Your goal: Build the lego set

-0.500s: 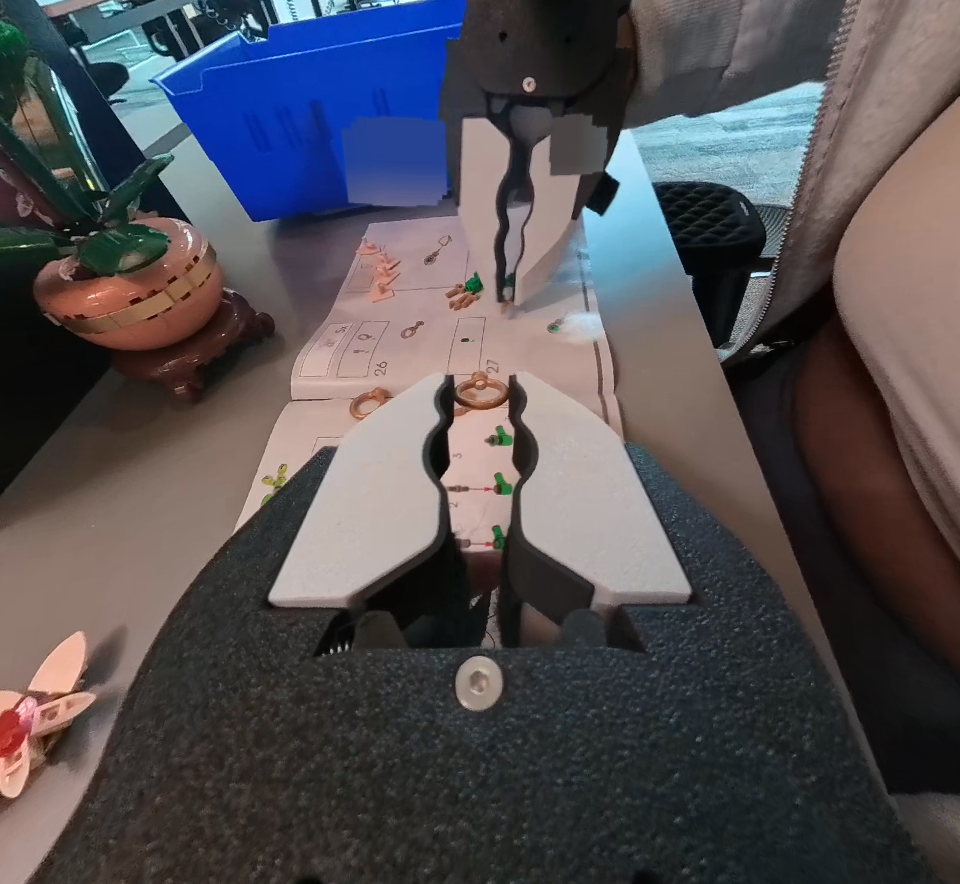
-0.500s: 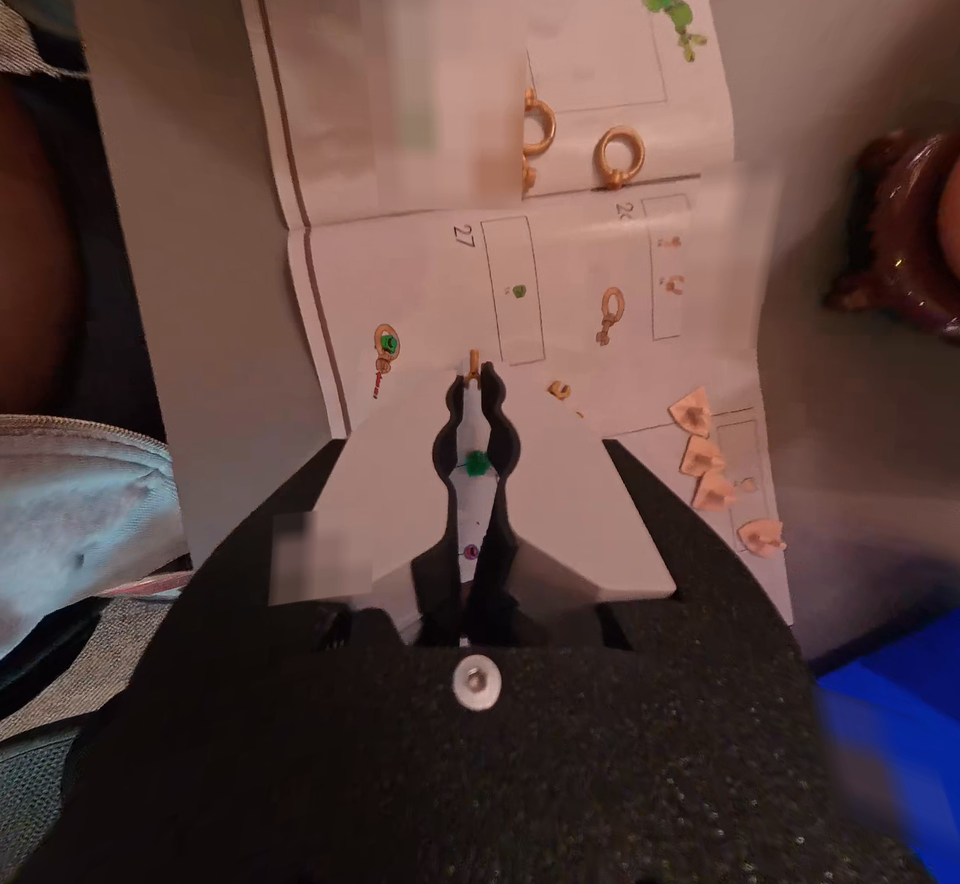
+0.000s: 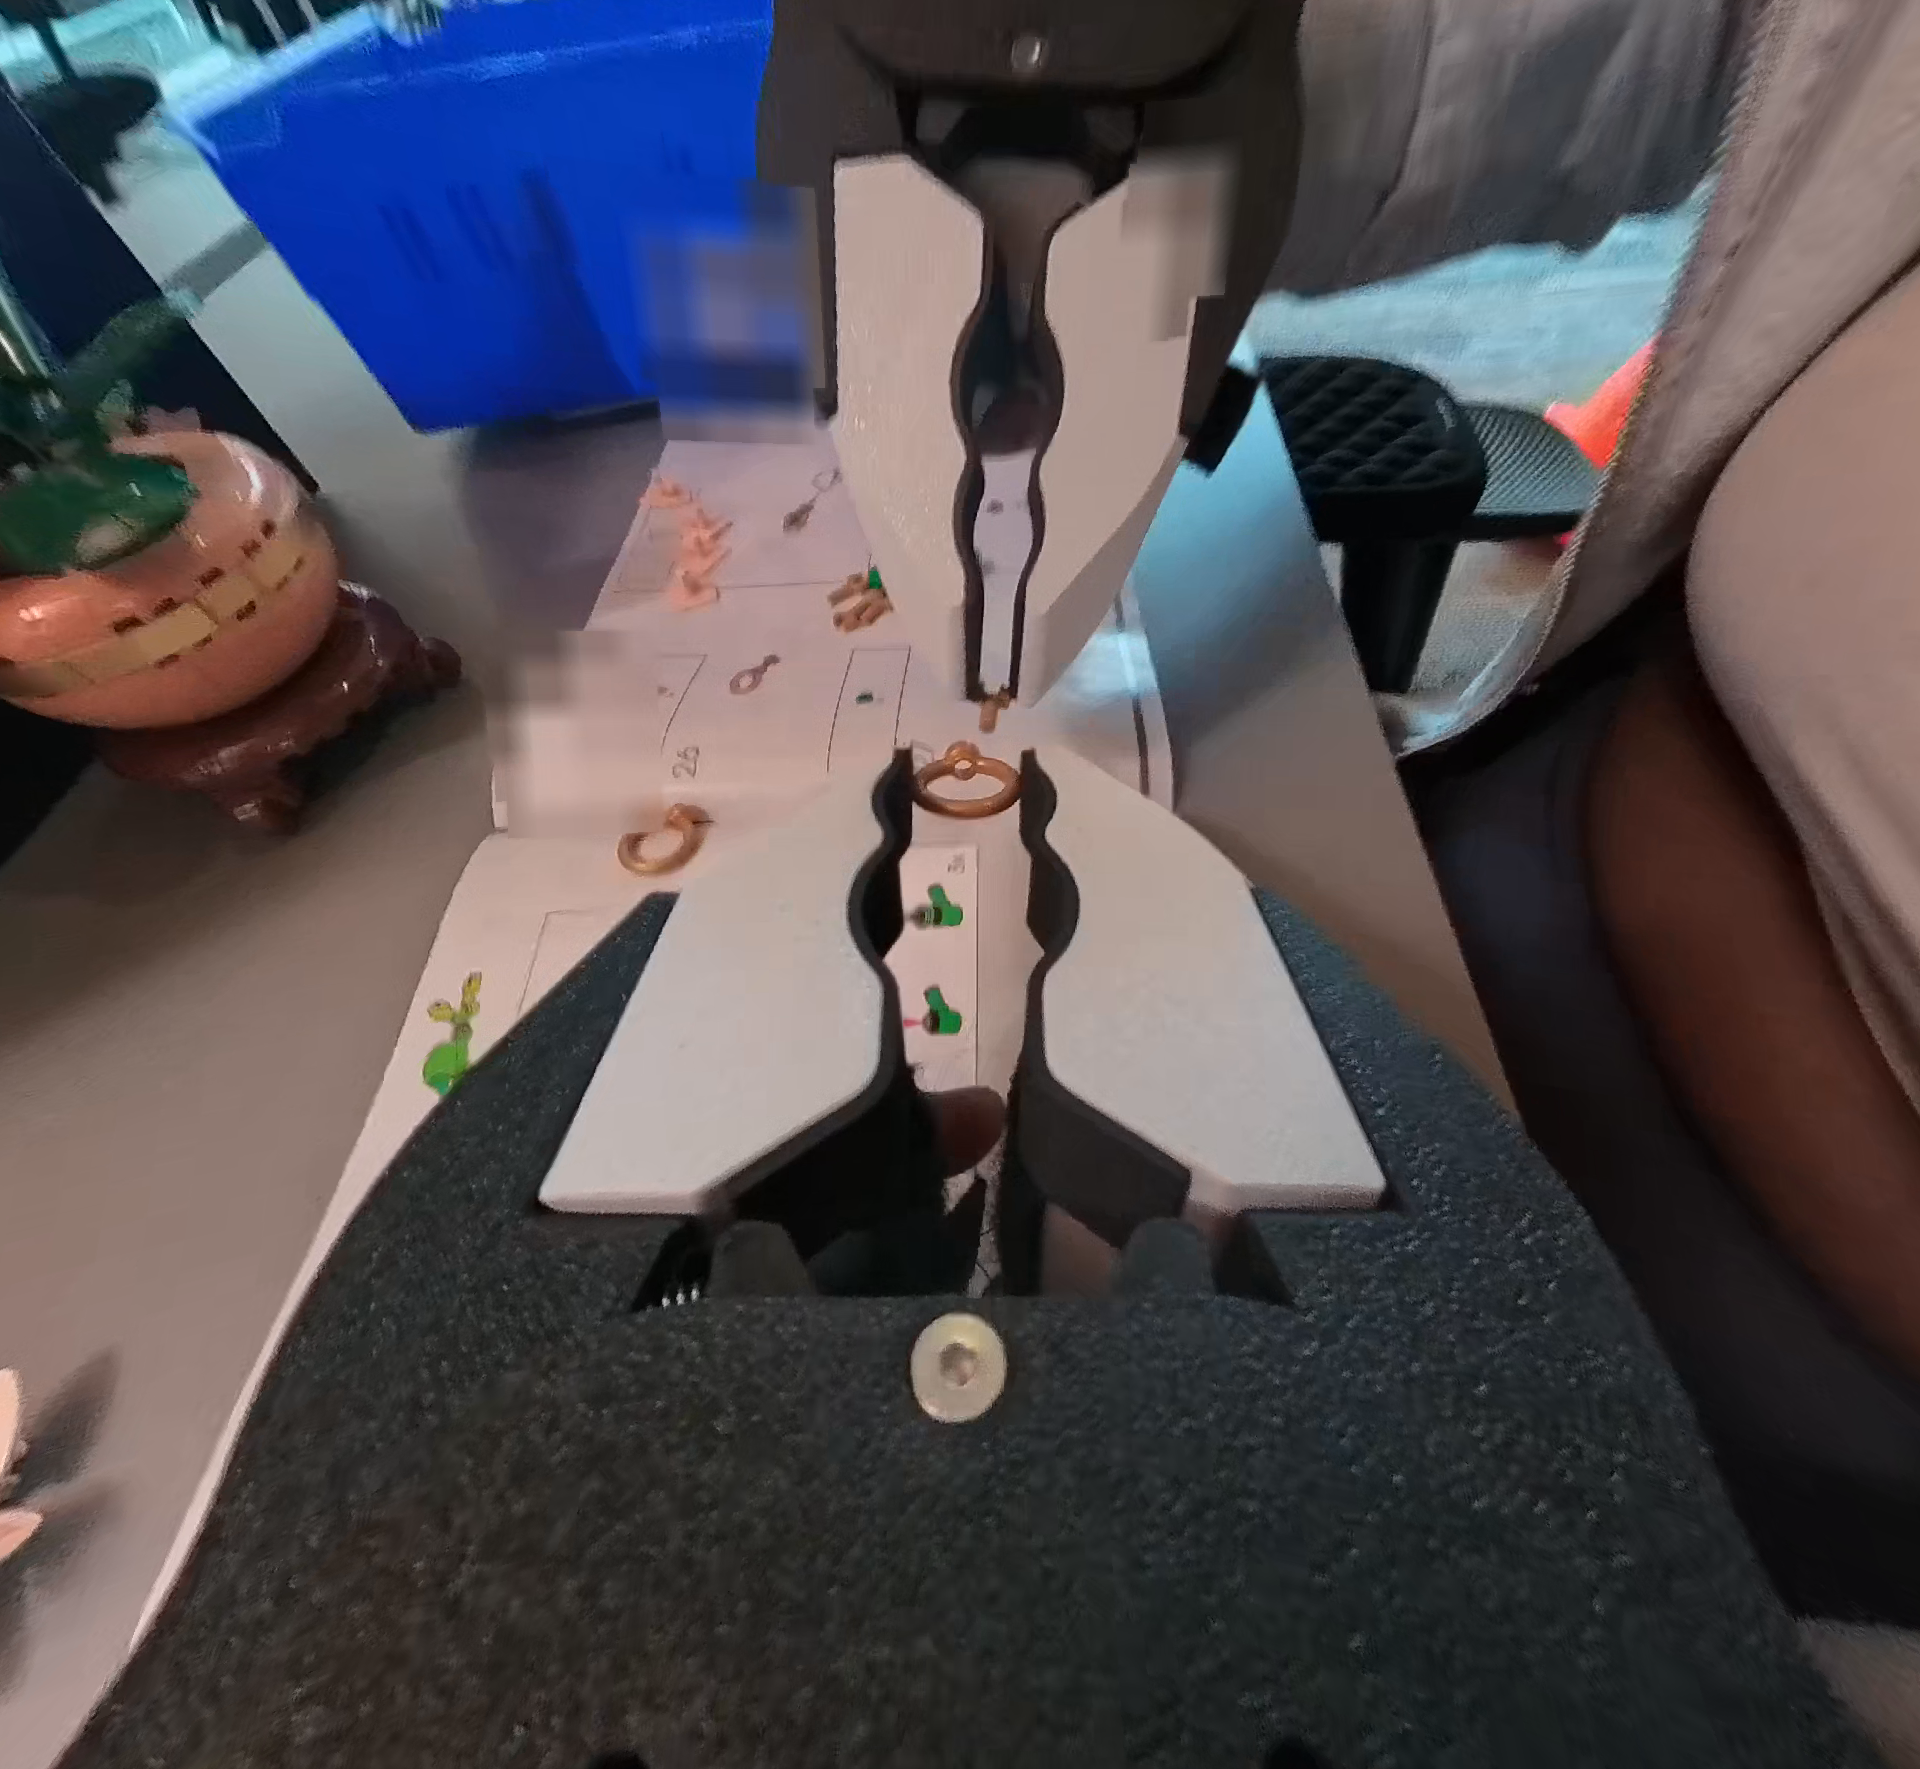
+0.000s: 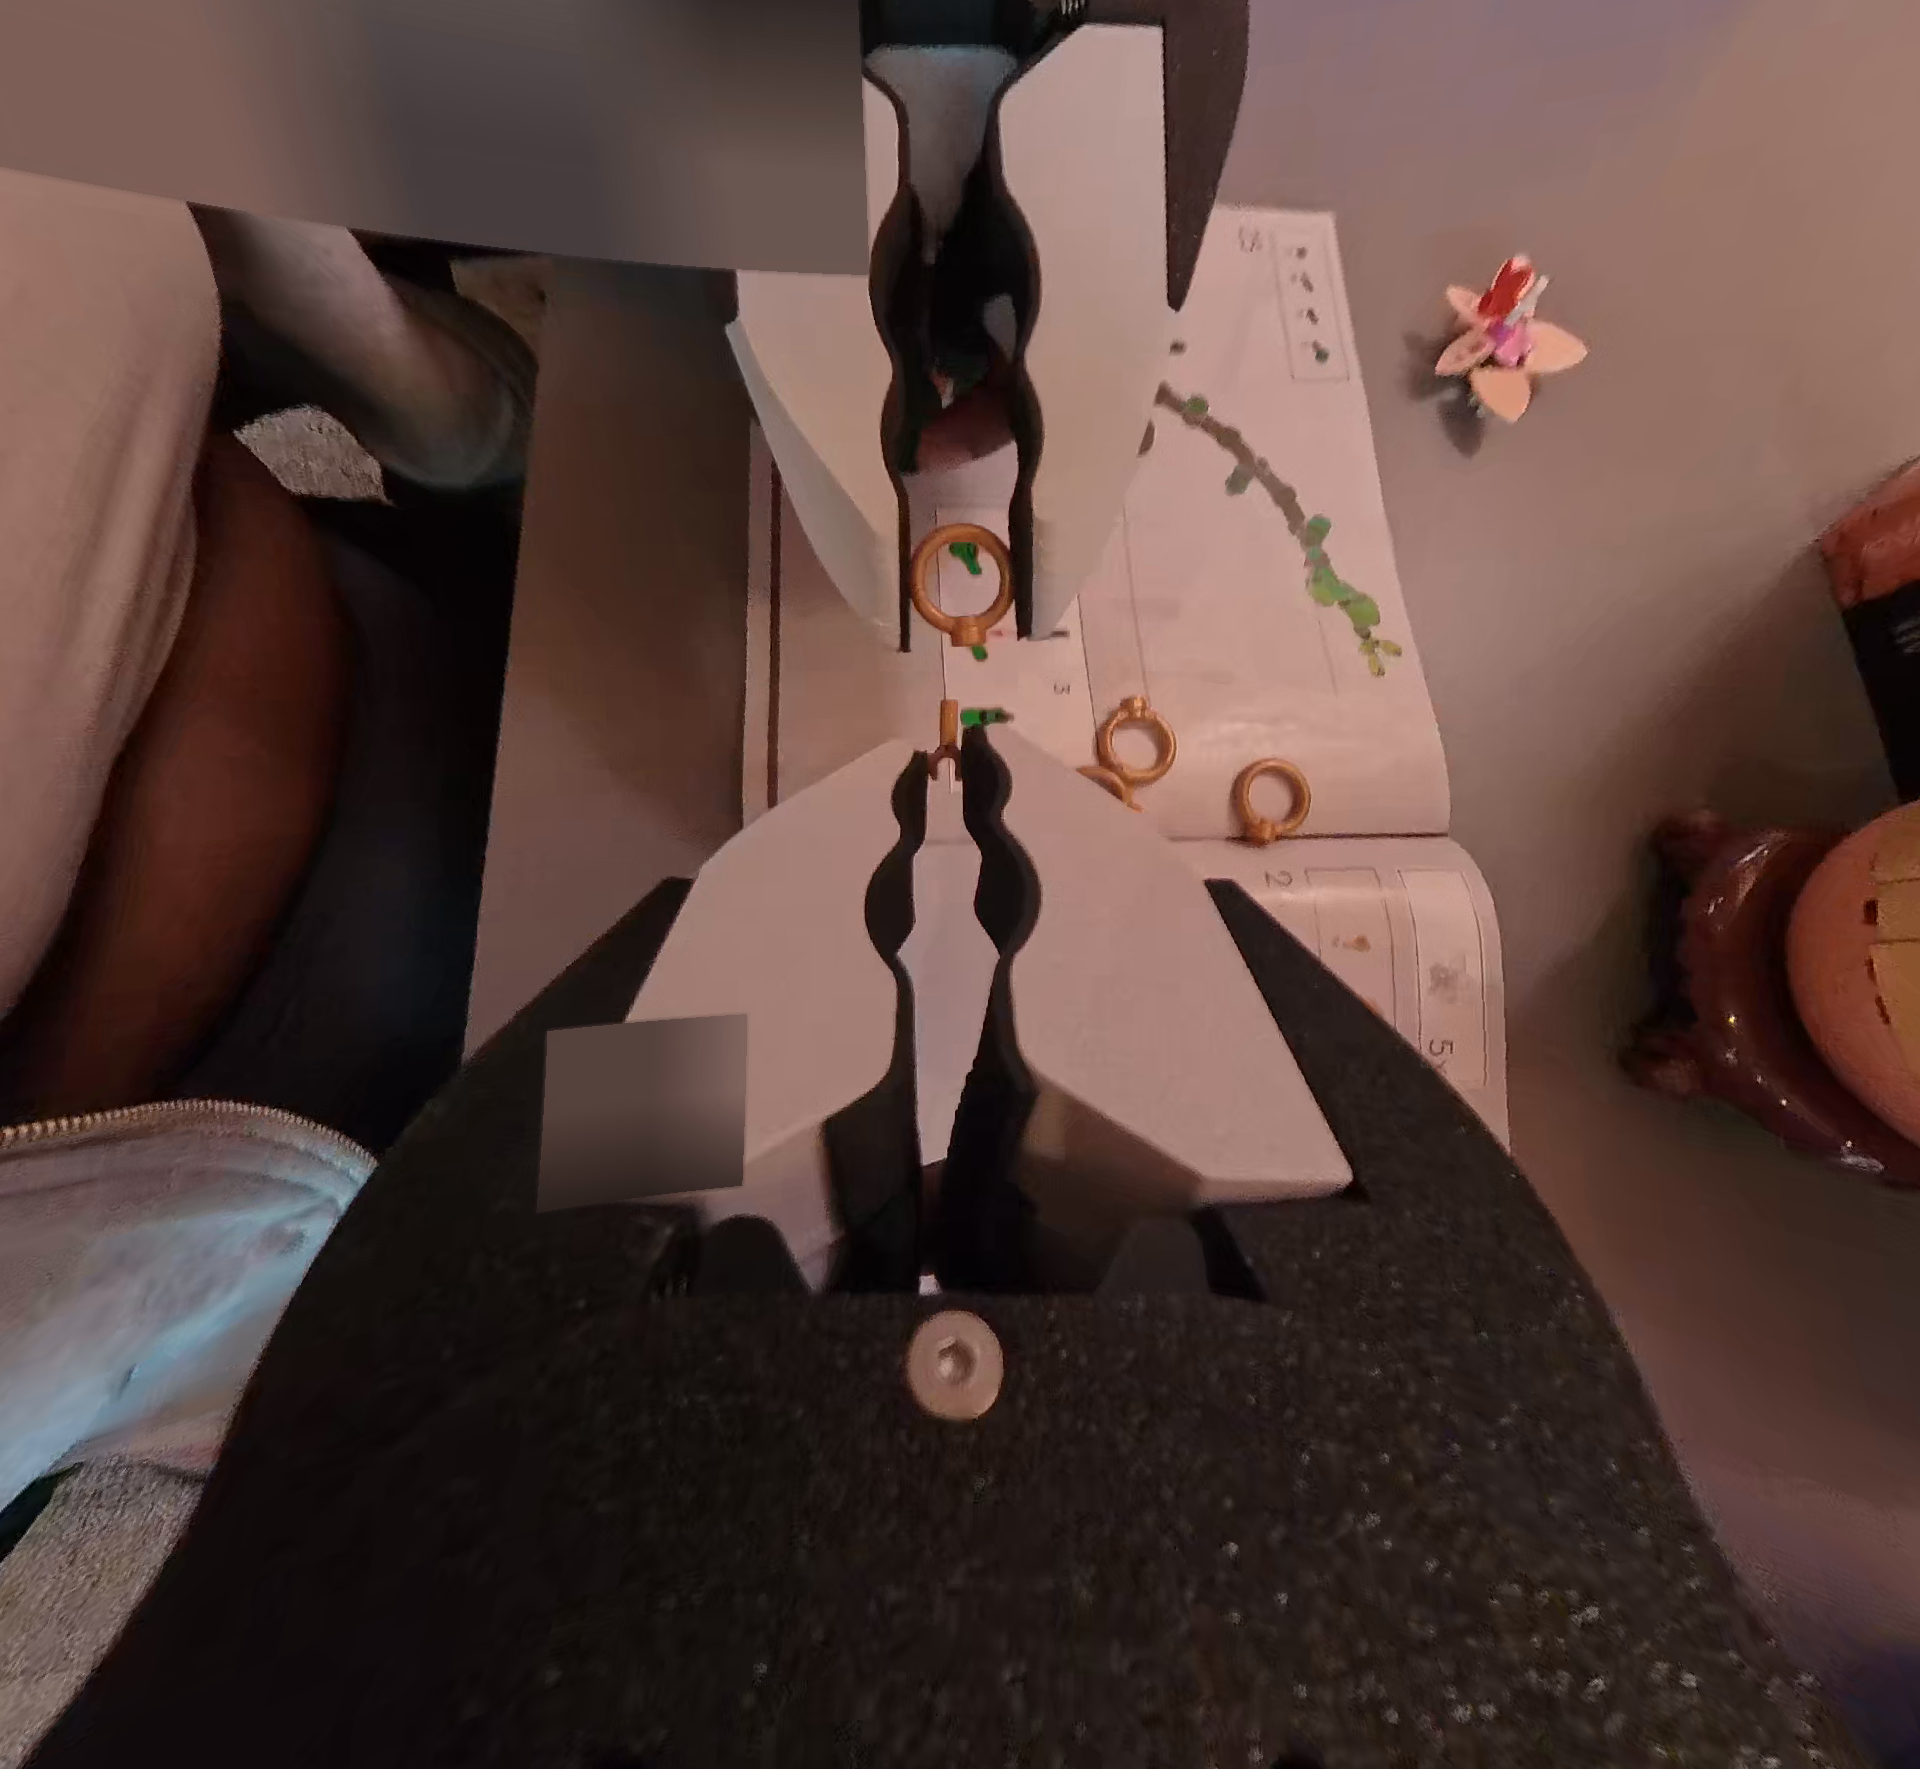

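Note:
My left gripper (image 3: 964, 769) is shut on a gold ring piece (image 3: 964, 784), gripped by its sides at the fingertips, with its small stud pointing forward. My right gripper (image 4: 943, 763) is shut on a small gold clip piece (image 4: 945, 745) that sticks out past its tips. The two grippers face each other tip to tip above the open instruction booklet (image 4: 1247, 576). A small gap separates the clip from the ring's stud. In the right wrist view the left gripper (image 4: 961, 644) comes from the top with the ring (image 4: 961, 592). In the left wrist view the right gripper (image 3: 992, 685) holds the clip (image 3: 992, 709).
Loose gold rings (image 4: 1138, 748) (image 4: 1270, 800) (image 3: 660, 841) and peach pieces (image 3: 696, 545) lie on the booklet. A pink pot on a brown stand (image 3: 208, 639) is at the left, a blue bin (image 3: 499, 192) behind. A small built flower (image 4: 1507, 348) lies on the table. A person's lap borders the table edge.
The right gripper has lifted off the booklet with the gold clip and come close to the left gripper's ring. The two now stand nearly tip to tip.

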Demonstrator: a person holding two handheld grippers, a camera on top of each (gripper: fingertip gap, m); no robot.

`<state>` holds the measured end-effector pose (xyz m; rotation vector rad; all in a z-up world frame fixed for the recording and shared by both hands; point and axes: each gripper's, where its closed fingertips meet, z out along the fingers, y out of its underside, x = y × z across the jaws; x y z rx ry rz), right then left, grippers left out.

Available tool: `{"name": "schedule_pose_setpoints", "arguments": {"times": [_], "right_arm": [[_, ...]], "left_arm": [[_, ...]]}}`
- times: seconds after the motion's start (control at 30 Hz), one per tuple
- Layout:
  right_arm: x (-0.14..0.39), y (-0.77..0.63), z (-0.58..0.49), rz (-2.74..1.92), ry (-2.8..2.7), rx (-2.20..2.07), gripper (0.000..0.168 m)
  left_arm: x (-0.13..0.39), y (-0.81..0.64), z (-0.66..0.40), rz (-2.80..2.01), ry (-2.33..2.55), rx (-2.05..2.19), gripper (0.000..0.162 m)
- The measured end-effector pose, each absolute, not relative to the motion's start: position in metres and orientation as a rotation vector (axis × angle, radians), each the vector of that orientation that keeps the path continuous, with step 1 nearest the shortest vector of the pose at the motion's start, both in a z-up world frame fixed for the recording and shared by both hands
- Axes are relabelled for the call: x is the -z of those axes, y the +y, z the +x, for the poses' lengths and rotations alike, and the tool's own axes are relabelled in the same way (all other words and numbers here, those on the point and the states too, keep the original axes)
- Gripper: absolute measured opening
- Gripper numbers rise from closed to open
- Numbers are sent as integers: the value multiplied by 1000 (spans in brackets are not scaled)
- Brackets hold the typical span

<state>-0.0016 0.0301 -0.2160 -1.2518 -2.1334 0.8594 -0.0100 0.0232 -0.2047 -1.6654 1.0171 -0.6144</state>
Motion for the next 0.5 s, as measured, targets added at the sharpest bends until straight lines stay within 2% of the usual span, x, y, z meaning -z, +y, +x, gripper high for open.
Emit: {"name": "schedule_pose_setpoints", "arguments": {"times": [0.1, 0.2, 0.5], "right_arm": [[196, 28, -4, -1212, -2062, -952, 7], [175, 22, -5, -1161, -2021, -1043, 6], [181, 23, -5, -1138, -2046, -996, 7]], "left_arm": [[176, 17, -8, -1482, 918, 743, 19], [171, 18, -9, -1459, 880, 781, 19], [172, 17, -6, -1457, 892, 778, 19]]}}
